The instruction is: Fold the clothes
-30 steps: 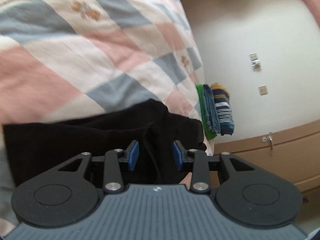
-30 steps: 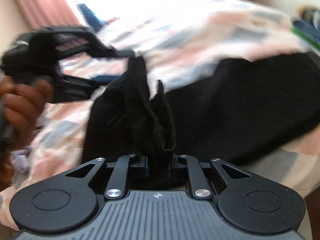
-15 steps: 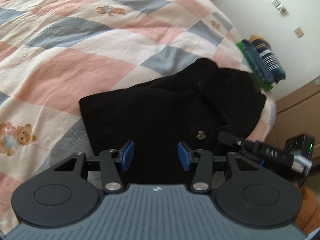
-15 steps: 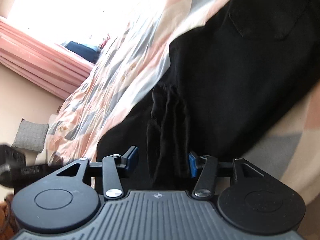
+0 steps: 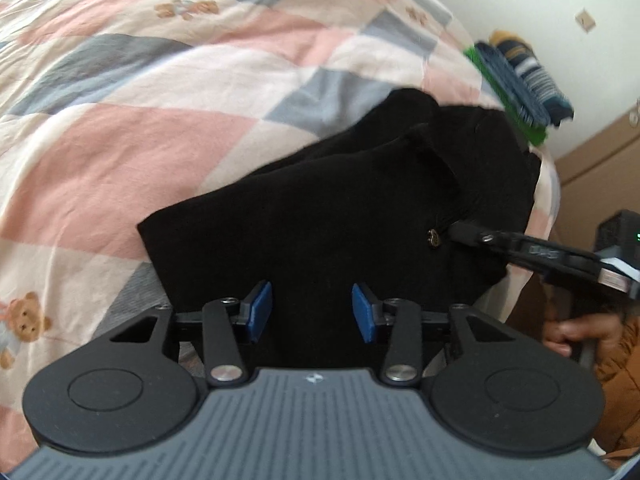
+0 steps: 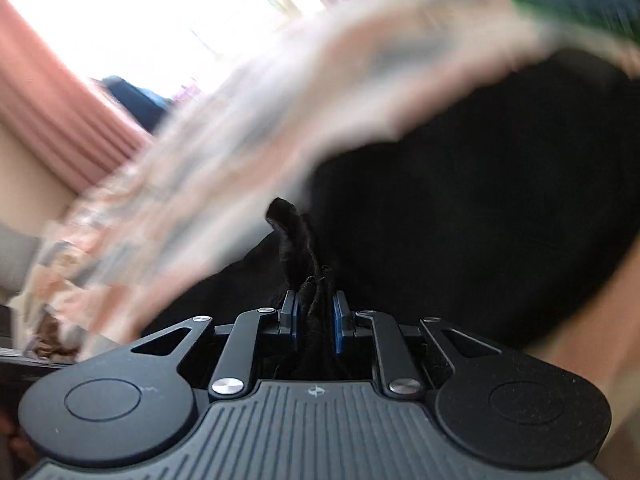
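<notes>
Black garment [image 5: 340,216] under closing left hand-held gripper [image 5: 312,312]; right hand-held gripper [image 6: 314,312] closing, pinching its fold.

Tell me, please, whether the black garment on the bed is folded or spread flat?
Folded, partly: the black garment lies doubled in overlapping layers on the checked quilt, one bunched edge pinched in the closing right gripper.

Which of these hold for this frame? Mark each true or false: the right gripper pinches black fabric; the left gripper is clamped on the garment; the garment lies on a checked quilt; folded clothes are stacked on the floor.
1. The right gripper pinches a bunch of the black garment. True.
2. The left gripper is clamped on the garment. False: its pads stand apart above the fabric, closing.
3. The garment lies on the checked quilt. True.
4. The folded clothes are stacked on the floor. False: they sit at the quilt's far edge.
</notes>
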`<state>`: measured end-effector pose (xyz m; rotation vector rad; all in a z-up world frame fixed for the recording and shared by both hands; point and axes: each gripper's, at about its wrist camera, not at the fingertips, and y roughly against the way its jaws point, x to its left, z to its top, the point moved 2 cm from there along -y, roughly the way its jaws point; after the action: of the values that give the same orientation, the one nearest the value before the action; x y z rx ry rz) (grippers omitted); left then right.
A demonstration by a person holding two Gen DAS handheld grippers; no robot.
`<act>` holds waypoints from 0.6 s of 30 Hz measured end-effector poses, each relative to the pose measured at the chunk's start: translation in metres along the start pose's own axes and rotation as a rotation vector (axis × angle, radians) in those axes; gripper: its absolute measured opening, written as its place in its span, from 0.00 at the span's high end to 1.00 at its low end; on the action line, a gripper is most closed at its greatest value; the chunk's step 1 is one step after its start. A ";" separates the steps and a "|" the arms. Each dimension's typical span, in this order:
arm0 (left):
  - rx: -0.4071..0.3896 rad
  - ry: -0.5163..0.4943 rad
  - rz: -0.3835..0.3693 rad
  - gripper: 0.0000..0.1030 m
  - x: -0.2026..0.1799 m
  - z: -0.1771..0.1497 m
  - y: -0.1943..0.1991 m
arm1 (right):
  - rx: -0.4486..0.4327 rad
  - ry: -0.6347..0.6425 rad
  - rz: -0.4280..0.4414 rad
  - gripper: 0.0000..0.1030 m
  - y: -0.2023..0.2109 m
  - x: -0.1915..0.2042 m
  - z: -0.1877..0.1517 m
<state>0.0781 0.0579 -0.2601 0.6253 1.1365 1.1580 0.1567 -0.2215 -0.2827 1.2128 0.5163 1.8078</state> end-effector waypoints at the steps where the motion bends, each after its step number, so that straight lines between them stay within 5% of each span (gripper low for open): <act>1: 0.004 -0.011 0.003 0.63 0.000 0.000 -0.001 | -0.001 -0.024 -0.004 0.86 -0.004 -0.004 -0.003; 8: -0.015 -0.035 -0.020 0.65 0.006 0.010 0.005 | -0.104 0.061 -0.079 0.86 0.012 0.013 0.001; 13: -0.011 -0.067 0.000 0.75 0.009 0.012 0.002 | -0.069 0.042 -0.168 0.85 -0.011 0.008 -0.005; 15: -0.024 -0.089 0.014 0.75 0.009 0.014 0.007 | -0.077 0.052 -0.216 0.75 -0.005 0.017 0.001; 16: -0.035 -0.099 0.023 0.78 0.009 0.015 0.009 | -0.117 0.079 -0.267 0.62 0.003 0.025 0.003; 18: -0.048 -0.109 0.032 0.85 0.011 0.016 0.012 | -0.209 0.152 -0.301 0.62 0.020 0.041 0.007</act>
<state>0.0883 0.0747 -0.2484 0.6631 1.0071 1.1612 0.1480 -0.1991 -0.2434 0.8138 0.5487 1.6551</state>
